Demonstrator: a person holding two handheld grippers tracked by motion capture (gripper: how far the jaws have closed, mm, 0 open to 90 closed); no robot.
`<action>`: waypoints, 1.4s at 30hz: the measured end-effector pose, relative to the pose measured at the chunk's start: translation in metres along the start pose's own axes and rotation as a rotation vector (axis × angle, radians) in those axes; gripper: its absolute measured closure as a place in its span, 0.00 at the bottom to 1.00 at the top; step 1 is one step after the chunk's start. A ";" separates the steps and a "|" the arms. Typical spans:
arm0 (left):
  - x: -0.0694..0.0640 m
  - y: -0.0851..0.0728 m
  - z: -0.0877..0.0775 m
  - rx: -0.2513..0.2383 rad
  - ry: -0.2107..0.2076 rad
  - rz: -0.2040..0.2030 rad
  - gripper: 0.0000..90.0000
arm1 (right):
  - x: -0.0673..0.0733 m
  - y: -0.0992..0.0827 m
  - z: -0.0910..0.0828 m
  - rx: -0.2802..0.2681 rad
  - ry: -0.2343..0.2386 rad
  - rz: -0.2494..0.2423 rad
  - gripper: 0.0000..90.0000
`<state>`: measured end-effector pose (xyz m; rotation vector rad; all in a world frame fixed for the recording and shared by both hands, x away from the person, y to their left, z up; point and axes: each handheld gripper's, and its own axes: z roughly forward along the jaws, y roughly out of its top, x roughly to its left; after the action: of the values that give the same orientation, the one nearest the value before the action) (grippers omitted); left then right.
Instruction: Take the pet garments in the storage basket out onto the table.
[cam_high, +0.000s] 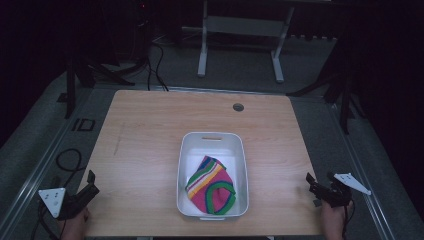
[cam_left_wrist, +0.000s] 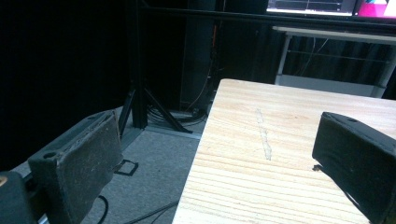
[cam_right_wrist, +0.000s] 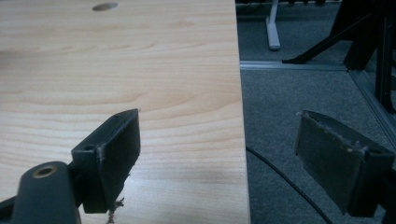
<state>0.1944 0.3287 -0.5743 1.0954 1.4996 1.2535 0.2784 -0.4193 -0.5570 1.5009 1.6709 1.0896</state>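
A white plastic bin (cam_high: 185, 165) stands on the wooden table (cam_high: 145, 135), near its front edge. Inside it lies a folded striped cloth (cam_high: 211, 185) in pink, green, yellow and white. My left gripper (cam_high: 90, 184) rests at the table's front left corner, open, with nothing between its jaws; in the left gripper view its two black pads (cam_left_wrist: 93, 158) straddle the table's left edge. My right gripper (cam_high: 312, 186) sits at the front right corner, also open and empty, its pads (cam_right_wrist: 119, 154) spread across the table's right edge. Both are well away from the bin.
A round cable hole (cam_high: 238, 107) sits in the tabletop at the back. Grey carpet (cam_right_wrist: 303, 107), dark stand legs (cam_high: 345, 95) and cables (cam_high: 67, 160) surround the table. A white desk frame (cam_high: 240, 30) stands beyond it.
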 end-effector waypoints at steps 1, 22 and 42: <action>0.000 0.000 0.000 0.000 0.000 0.000 0.02 | 0.000 0.000 0.001 0.007 0.003 -0.005 0.15; 0.000 0.000 0.000 0.002 0.000 -0.002 0.02 | -0.002 0.010 0.012 0.225 0.236 -0.127 0.15; 0.001 0.000 0.000 0.001 -0.006 -0.003 0.02 | 0.071 0.069 0.004 0.266 0.599 -0.310 0.14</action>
<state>0.1942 0.3293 -0.5743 1.0960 1.4964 1.2463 0.3034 -0.3483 -0.4927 1.0552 2.4450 1.2523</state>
